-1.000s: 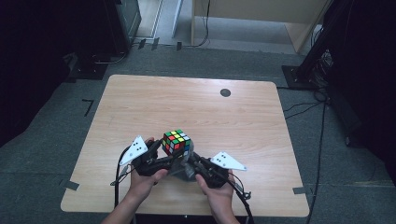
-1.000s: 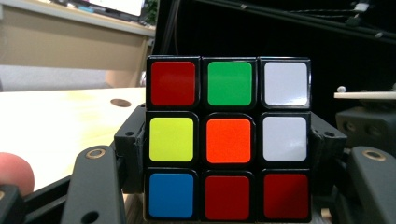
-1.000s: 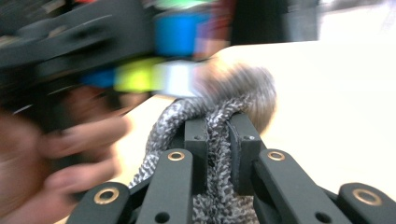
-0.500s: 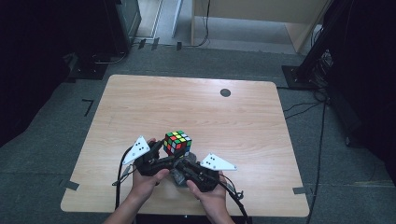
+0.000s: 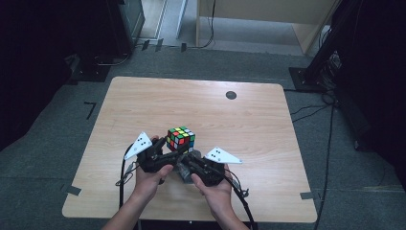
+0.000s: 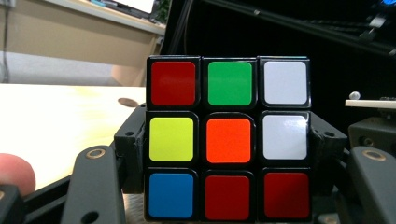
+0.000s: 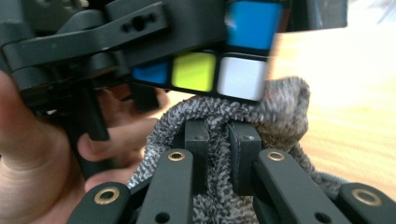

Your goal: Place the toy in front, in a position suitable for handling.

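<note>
1. Clearly clamped between the jaws of the left gripper [image 5: 165, 152]: a puzzle cube [image 6: 228, 138], held by two opposite side faces, one coloured face square to the left gripper view.
2. Jaws set part-way, pressing both sides of the cube around its middle and lower rows; top row standing free above them.
3. Lifted above the wooden table [image 5: 258, 120], near its front edge.
4. Pinched tight in the right gripper [image 7: 215, 140]: a fold of grey knitted cloth [image 7: 280, 105], jaws nearly together, cloth bulging out past the tips.
5. Cloth touching the underside of the cube, just beyond the right jaw tips.
6. Likely handling of the cube: light, rigid plastic, glossy stickers, so slippery under flat pads; layers able to twist if squeezed off-centre.
7. Best hold, by judgement: flat on opposite faces, centred, as now; corners or edges probably prone to slipping.
8. Likely handling of the cloth: soft, limp, grippy, safe to bunch anywhere; a short fold gives firmer wiping pressure.
</note>
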Motion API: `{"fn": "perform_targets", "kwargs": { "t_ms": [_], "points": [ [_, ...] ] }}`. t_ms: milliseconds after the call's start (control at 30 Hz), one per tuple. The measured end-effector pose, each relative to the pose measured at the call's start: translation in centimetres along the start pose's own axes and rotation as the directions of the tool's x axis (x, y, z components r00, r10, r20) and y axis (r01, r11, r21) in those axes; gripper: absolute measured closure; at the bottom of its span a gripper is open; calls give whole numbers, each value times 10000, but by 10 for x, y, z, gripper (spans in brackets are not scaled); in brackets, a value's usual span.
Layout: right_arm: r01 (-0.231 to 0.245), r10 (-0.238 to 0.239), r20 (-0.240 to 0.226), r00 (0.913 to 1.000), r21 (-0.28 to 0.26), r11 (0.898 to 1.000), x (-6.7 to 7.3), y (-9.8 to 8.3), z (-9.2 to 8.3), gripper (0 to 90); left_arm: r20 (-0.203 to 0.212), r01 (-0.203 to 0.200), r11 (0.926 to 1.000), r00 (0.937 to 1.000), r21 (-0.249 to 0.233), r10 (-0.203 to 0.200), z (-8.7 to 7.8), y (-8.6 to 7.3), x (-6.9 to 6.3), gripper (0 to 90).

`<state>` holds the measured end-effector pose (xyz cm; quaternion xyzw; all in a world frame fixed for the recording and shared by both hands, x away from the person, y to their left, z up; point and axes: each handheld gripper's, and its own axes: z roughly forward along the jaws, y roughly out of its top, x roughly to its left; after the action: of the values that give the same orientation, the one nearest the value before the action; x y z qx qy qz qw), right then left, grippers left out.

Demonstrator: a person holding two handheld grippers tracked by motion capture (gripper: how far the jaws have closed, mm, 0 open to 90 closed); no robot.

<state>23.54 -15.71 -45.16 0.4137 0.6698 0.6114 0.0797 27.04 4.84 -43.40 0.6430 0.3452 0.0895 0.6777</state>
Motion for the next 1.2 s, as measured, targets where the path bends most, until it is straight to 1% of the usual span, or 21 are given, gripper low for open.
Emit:
{"fn": "perform_targets", "kwargs": {
  "t_ms": [100,233,267,367,400,467,500,533,633,667,700,733,800,833,867,933,1000,1033,1067,1167,1200],
  "points": [
    [303,-302,-66,9995,9,9995,1,-1,2,814,75,-281,9996,9996,32,281,-1,-5,0,341],
    [188,-189,44,9998,50,9998,-6,-8,0,815,97,-83,9999,9999,94,82,-2,-9,4,341],
    [141,-141,110,9998,29,9999,-8,-9,-1,816,116,110,9999,9999,18,-110,-1,-12,4,341],
    [113,-113,200,9997,-8,9999,-8,-14,0,816,93,-70,9997,9999,231,68,4,-15,0,341],
    [116,-116,18,9999,10,9999,-6,-16,2,816,93,-70,9997,9999,231,68,4,-15,0,341],
    [362,-362,-238,9991,-5,9993,-1,-17,4,815,-40,-349,9990,9994,274,350,4,-17,-1,341],
    [362,-362,-238,9991,-5,9993,-1,-17,4,815,-40,-349,9990,9994,274,350,4,-17,-1,341],
    [578,-580,-120,9982,-115,9983,0,-15,1,815,-15,-145,9999,9999,19,145,1,-14,2,341],
    [304,-294,304,9991,-311,9991,-10,-10,-6,816,-15,155,9996,9999,-219,-155,-2,-10,6,341],
    [304,-294,304,9991,-311,9991,-10,-10,-6,816,-15,155,9996,9999,-219,-155,-2,-10,6,341],
    [-63,78,385,9992,-407,9992,-16,-11,-7,815,-24,143,9999,9999,-84,-143,0,-11,4,341],
    [-102,113,328,9994,-330,9994,-15,-12,-6,815,-24,143,9999,9999,-84,-143,0,-11,4,341],
    [14,-14,4,10000,-117,9999,-8,-16,-1,814,35,-118,9997,9999,197,118,5,-16,-1,341],
    [137,-139,-274,9995,-69,9999,-4,-17,1,813,23,-207,9994,9998,268,206,6,-17,-2,341],
    [346,-347,-326,9989,-38,9994,0,-17,2,813,25,-253,9993,9997,259,252,6,-18,-2,341],
    [525,-525,-198,9984,2,9986,0,-14,1,813,7,-143,9999,9999,70,143,3,-16,1,341],
    [400,-398,150,9991,-114,9991,-9,-11,-4,814,-29,-6,9999,10000,-166,6,-1,-12,4,341],
    [134,-120,545,9984,-259,9996,-15,-10,-8,814,-49,62,9998,10000,-199,-63,-2,-11,5,341],
    [-26,54,690,9976,-409,9992,-19,-10,-10,814,-50,126,9998,9999,-183,-127,-2,-11,5,341],
    [-157,183,635,9978,-424,9990,-20,-10,-10,814,-53,48,10000,10000,-68,-48,1,-15,2,341],
    [44,-39,420,9991,-119,9999,-12,-15,-4,813,26,-41,10000,10000,57,41,5,-17,-1,341]
  ]
}}
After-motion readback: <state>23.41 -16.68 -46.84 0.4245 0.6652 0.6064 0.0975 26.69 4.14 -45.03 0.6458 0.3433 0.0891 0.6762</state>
